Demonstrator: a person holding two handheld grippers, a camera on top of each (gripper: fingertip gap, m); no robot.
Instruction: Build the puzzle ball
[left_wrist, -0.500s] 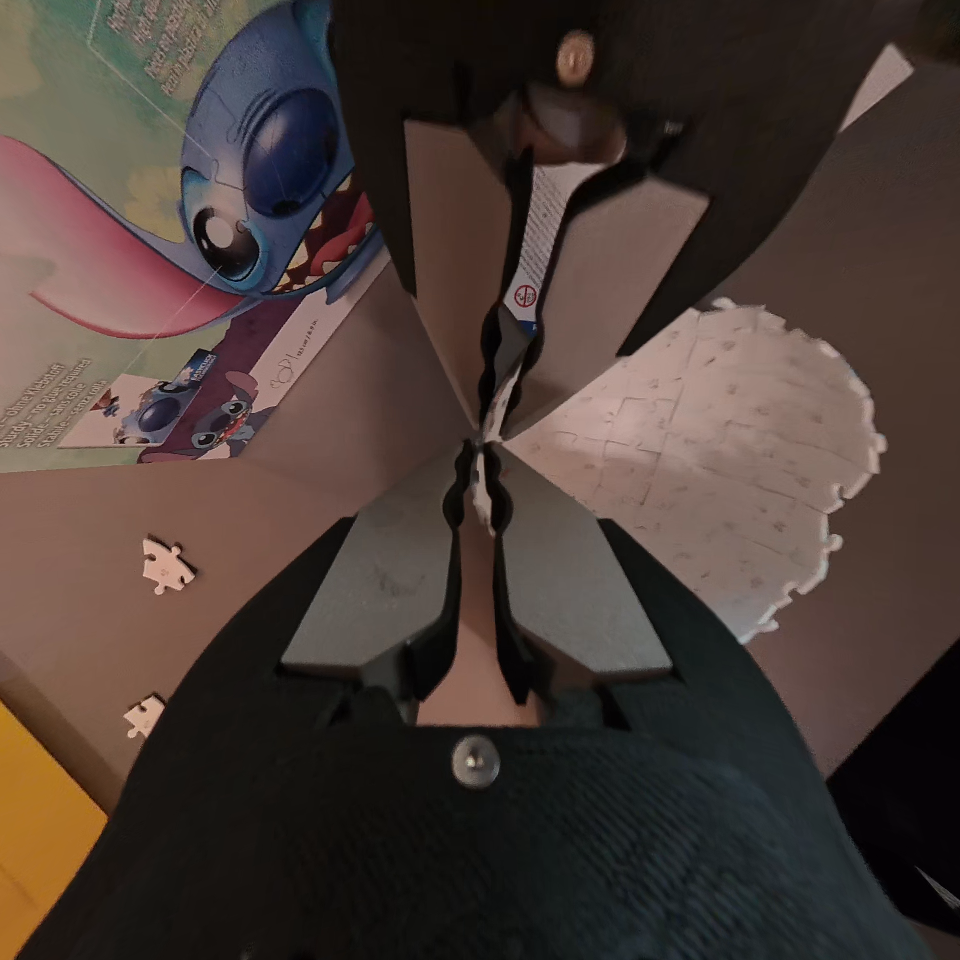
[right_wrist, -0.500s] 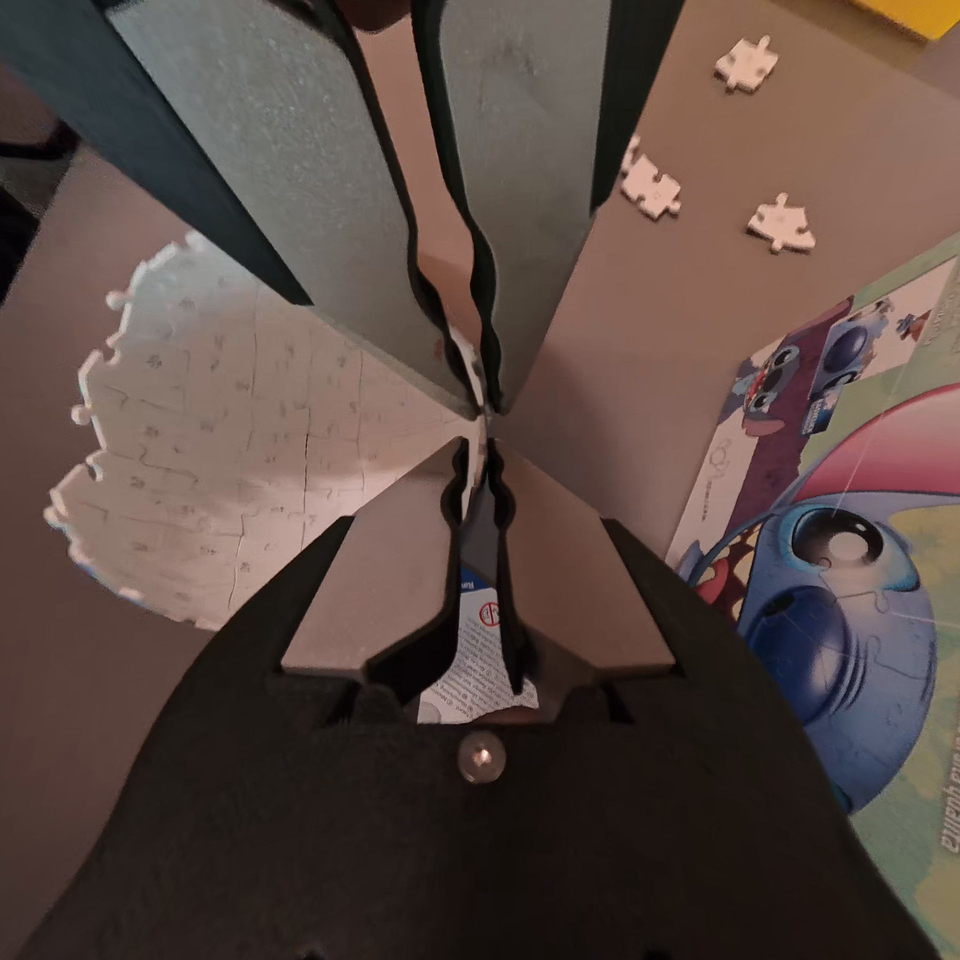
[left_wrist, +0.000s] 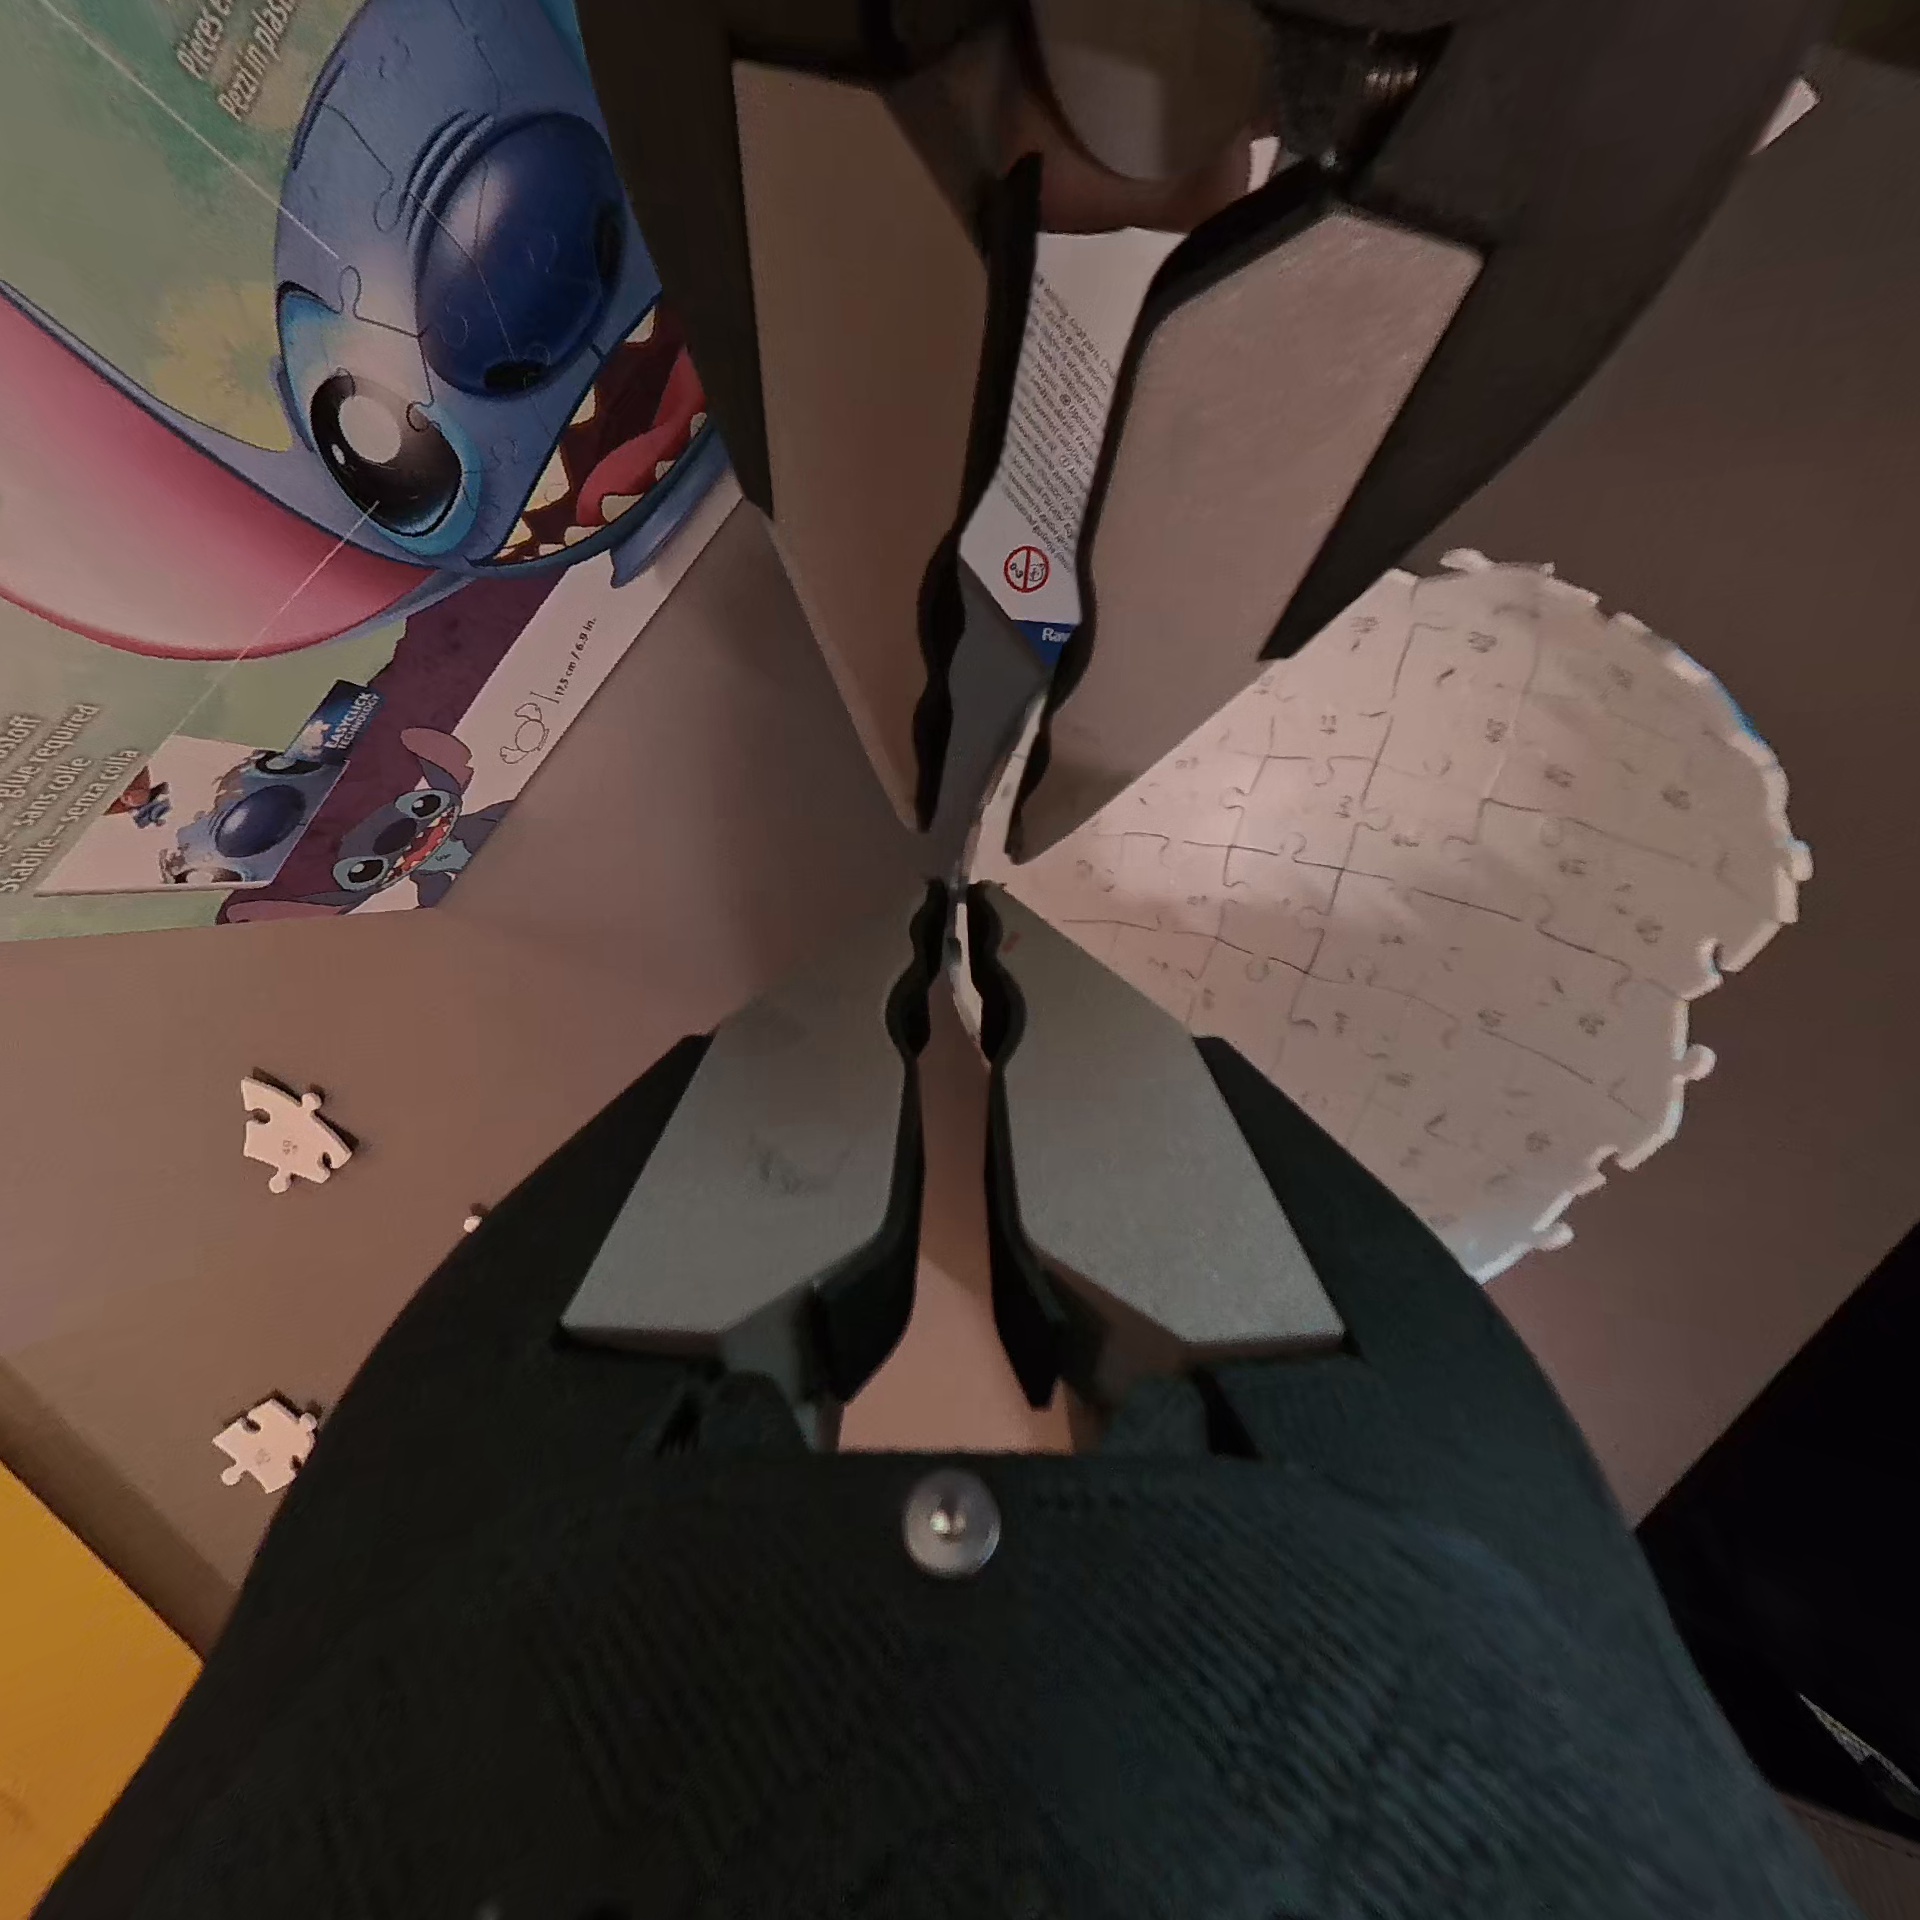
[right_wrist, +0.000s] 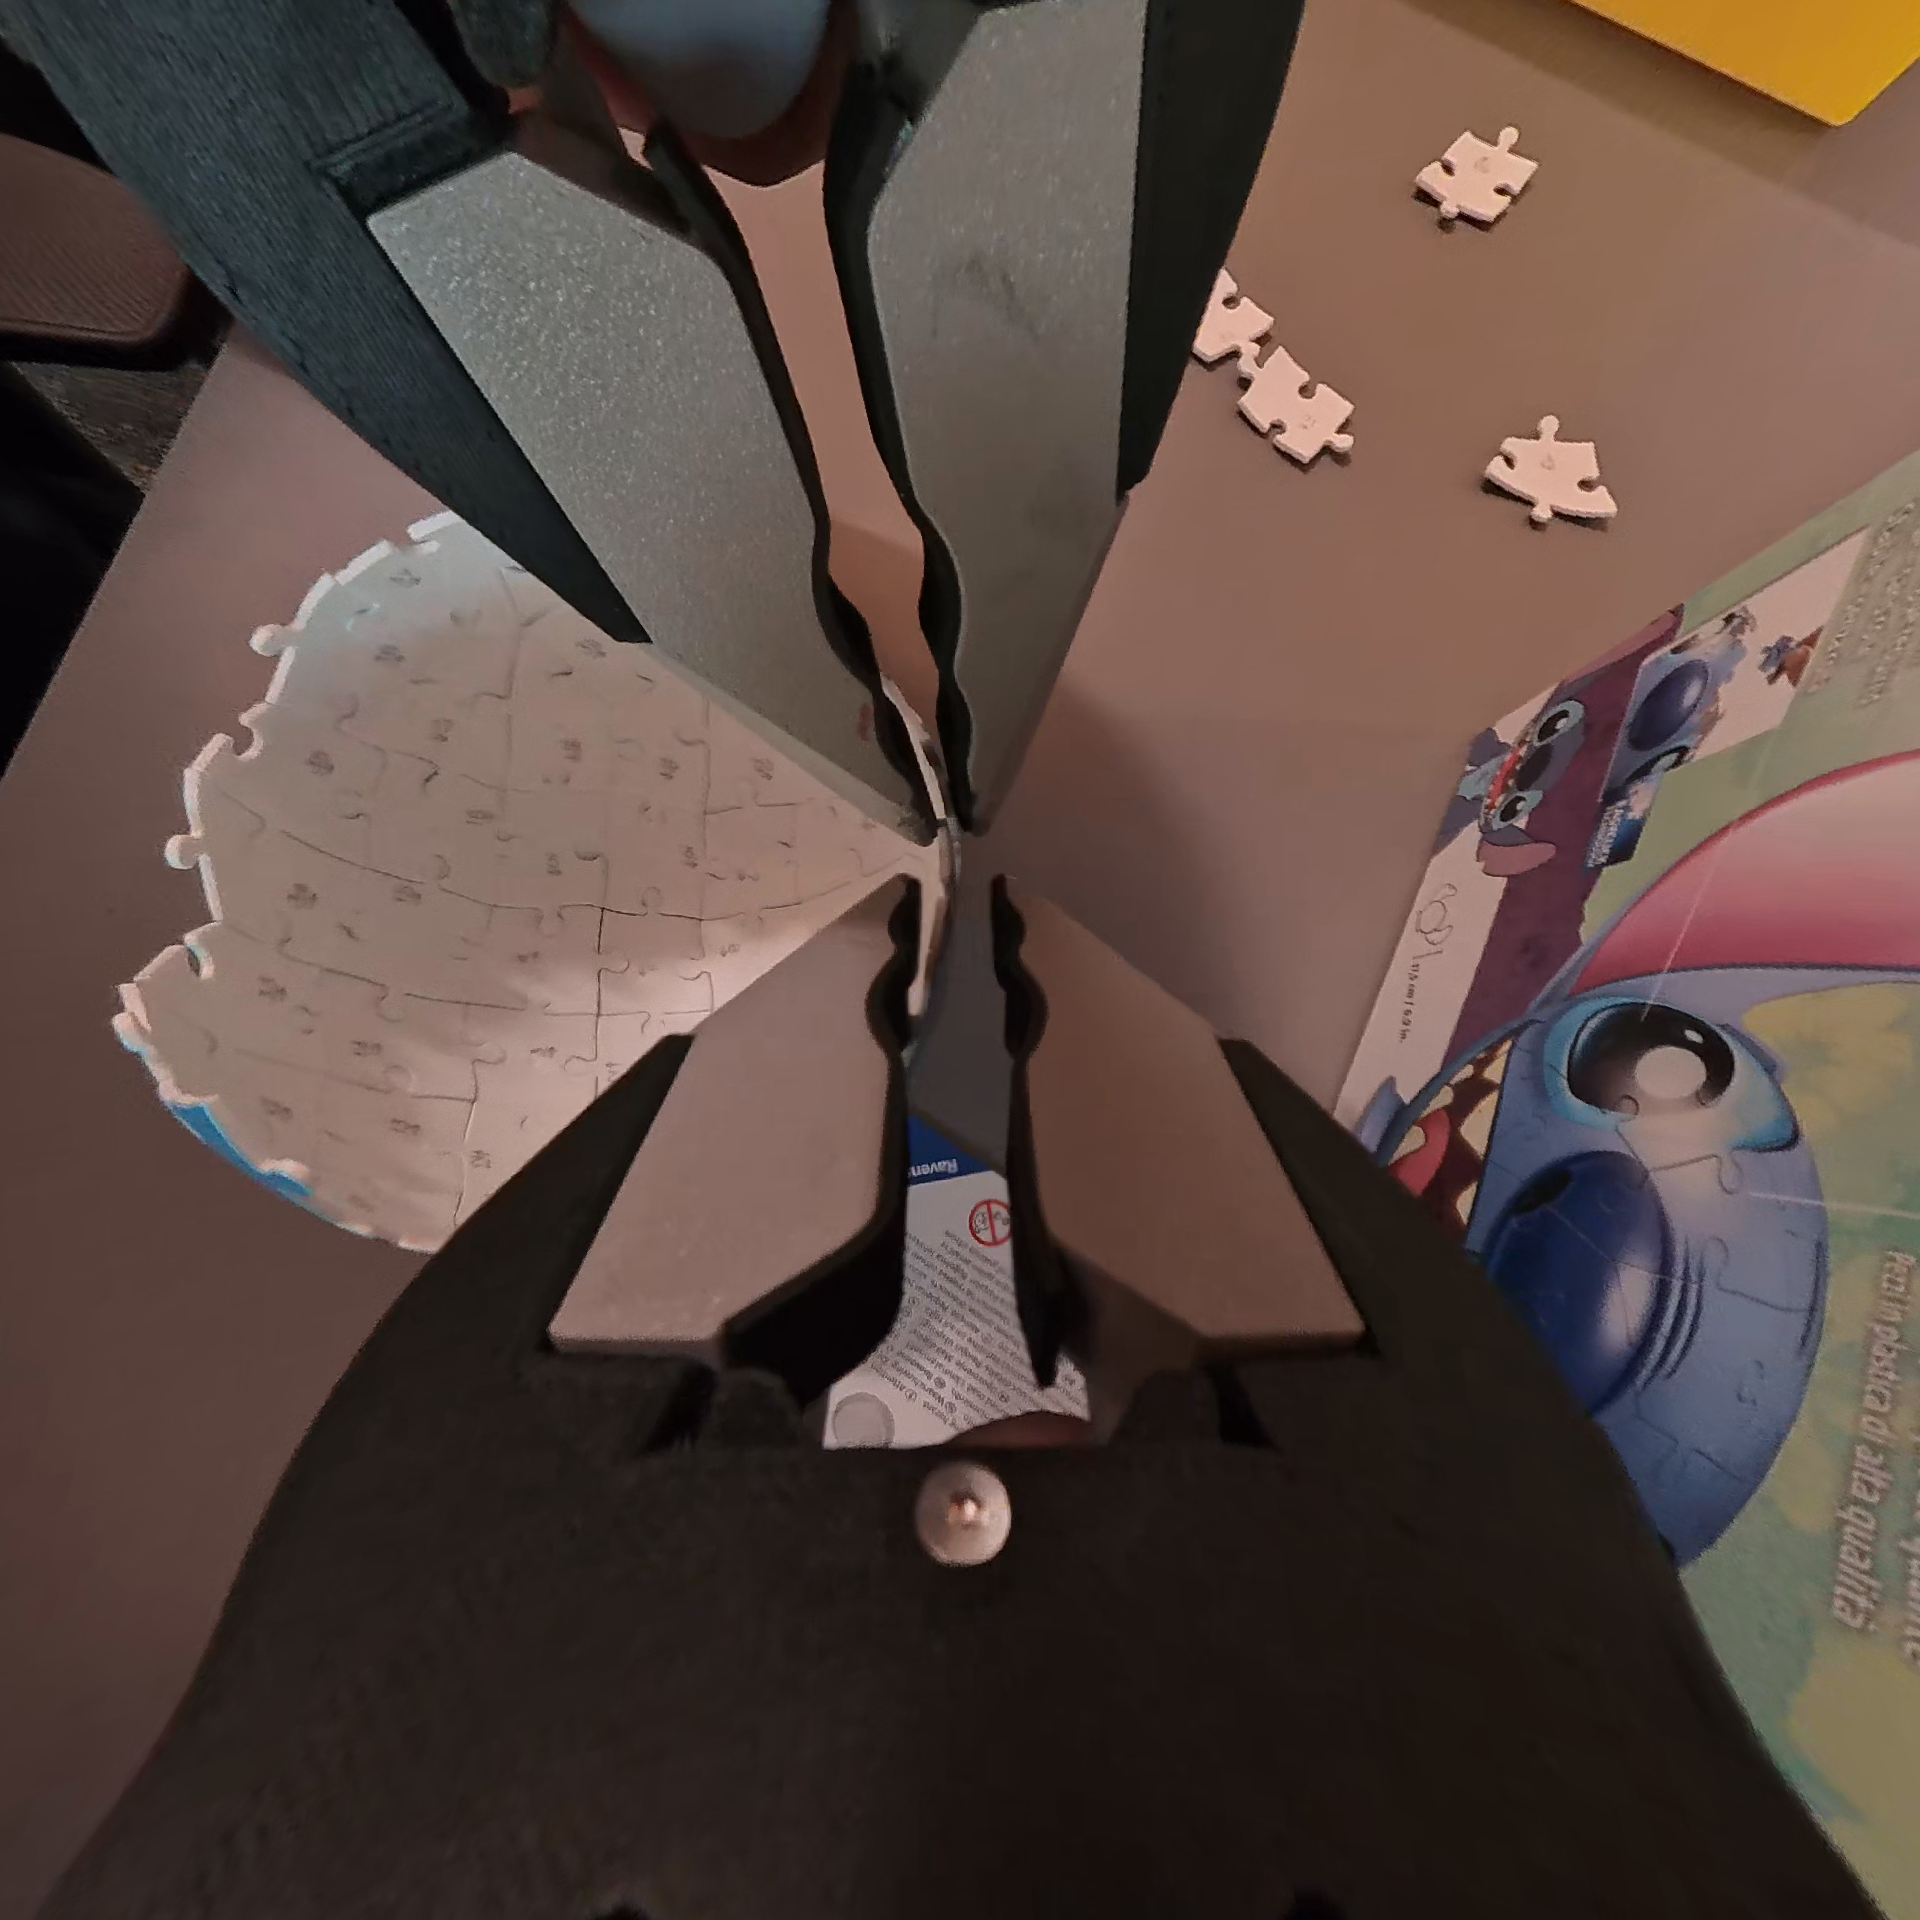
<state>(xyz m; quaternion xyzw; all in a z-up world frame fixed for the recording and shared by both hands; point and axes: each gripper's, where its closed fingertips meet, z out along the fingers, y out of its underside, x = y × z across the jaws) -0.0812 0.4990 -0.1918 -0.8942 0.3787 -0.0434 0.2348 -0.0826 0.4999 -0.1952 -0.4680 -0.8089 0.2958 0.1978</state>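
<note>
The two tongs meet tip to tip above the brown table (left_wrist: 436, 1039). The left gripper (left_wrist: 954, 896) has its fingers pressed nearly together on the rim of the half-built puzzle ball (left_wrist: 1455, 914), a white curved shell that opens toward the cameras and lies to the right of these fingers in the left wrist view. The right gripper (right_wrist: 958, 891) comes from the opposite side; its fingers are also drawn close, with a narrow gap, and its tips seem to pinch a thin edge at the same place on the rim, but I cannot tell if this is a separate piece or the shell itself. Between its fingers, nearer to its camera, a white printed leaflet (right_wrist: 956, 1299) is visible. In the right wrist view the shell sits left of the tongs, and the puzzle box (right_wrist: 1714, 1195) with a blue cartoon figure lies to the right. Beyond the box, three loose puzzle pieces (right_wrist: 1299, 405) lie flat on the table, well apart from the tips.
</note>
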